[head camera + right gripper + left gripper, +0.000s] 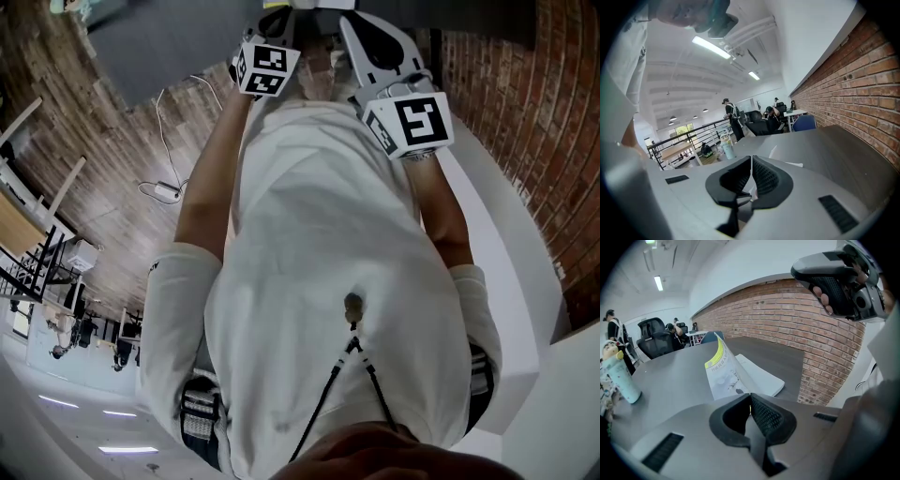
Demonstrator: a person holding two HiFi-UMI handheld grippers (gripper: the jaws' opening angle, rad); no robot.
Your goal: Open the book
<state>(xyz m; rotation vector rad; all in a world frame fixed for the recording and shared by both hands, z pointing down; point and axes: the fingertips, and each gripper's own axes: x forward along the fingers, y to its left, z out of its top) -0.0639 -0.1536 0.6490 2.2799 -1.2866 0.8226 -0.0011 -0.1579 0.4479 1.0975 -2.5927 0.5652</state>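
1. Book [737,372]: lies on the grey tabletop [670,376] near the brick wall [825,343], ahead of both grippers and touching neither. Its front leaf, marked with a yellow-green band, stands tilted up, and white pages lie flat beside it. Judged partly open, not yet laid flat.
2. Left gripper [750,398]: jaws together, nothing between them, held well short of the book.
3. Right gripper [751,160]: jaws together, empty. From its view the book shows only as a white sliver past the tips.
4. Bottle [622,376]: stands on the tabletop, well apart from the book, clear of the likely working path.
5. Method, judged: one gripper presses lightly down on the flat pages to steady them. The other meets the raised leaf near its free edge and tips it past upright until it rests flat. Closed jaws suffice for pushing, but pinching the leaf requires parting them first.
6. Risk, judged: the light book may slide toward the wall, and a leaf pushed close to the spine may crease.
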